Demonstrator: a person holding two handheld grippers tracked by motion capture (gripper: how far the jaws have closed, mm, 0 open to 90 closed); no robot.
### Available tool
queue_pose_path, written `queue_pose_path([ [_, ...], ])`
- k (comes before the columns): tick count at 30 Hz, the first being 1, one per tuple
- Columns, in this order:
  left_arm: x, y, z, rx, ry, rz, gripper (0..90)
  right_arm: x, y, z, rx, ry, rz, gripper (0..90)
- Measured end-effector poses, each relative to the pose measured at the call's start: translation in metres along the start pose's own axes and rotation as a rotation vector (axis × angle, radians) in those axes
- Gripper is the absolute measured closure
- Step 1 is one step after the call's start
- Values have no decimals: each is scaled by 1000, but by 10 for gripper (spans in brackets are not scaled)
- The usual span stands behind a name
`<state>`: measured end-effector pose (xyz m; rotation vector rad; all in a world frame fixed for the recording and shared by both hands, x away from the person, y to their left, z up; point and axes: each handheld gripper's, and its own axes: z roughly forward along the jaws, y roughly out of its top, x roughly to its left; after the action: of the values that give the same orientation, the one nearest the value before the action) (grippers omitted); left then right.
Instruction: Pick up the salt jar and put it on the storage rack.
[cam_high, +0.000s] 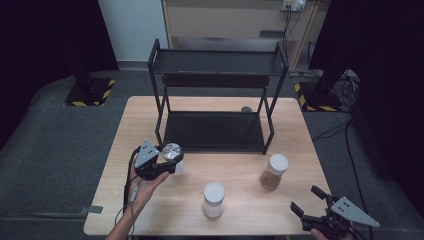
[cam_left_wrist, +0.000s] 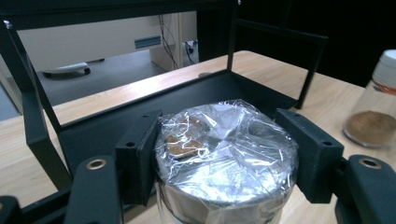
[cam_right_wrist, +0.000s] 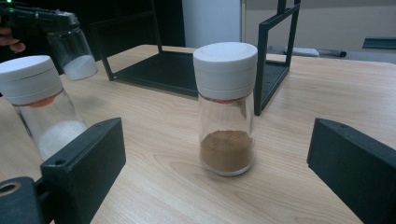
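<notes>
At table's left front: your left gripper (cam_high: 167, 159) clamps the foil jar (cam_high: 172, 152), jaws on both sides just under the rim.
Foil jar: clear glass, white powder inside, top wrapped in crinkled film (cam_left_wrist: 224, 144); looks lifted off the wood, hard to be sure.
Rack (cam_high: 215, 131): black, two shelves, just behind the jar you hold.
Right gripper (cam_high: 306, 201): yours at the front right edge, jaws wide apart, gripping nothing.
Brown jar (cam_right_wrist: 227, 109): white cap, brown powder, upright on the table ahead of your right gripper.
White jar (cam_high: 213, 200): white cap, white powder, upright, front centre between your two grippers.
</notes>
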<state>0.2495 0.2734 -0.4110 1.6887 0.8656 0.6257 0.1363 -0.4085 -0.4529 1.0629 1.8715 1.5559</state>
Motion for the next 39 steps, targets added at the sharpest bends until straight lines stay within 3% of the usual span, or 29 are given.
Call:
queue_pose_path([
  [17,5,16,43,-4,73,8,336,-1,-1,0,-1,0,9,48],
  [21,6,21,53,2,89,33,336,-2,-1,0,-2,-1,10,48],
  [39,19,19,98,9,132,-2,337,-3,-2,-1,-5,-3,22,49],
])
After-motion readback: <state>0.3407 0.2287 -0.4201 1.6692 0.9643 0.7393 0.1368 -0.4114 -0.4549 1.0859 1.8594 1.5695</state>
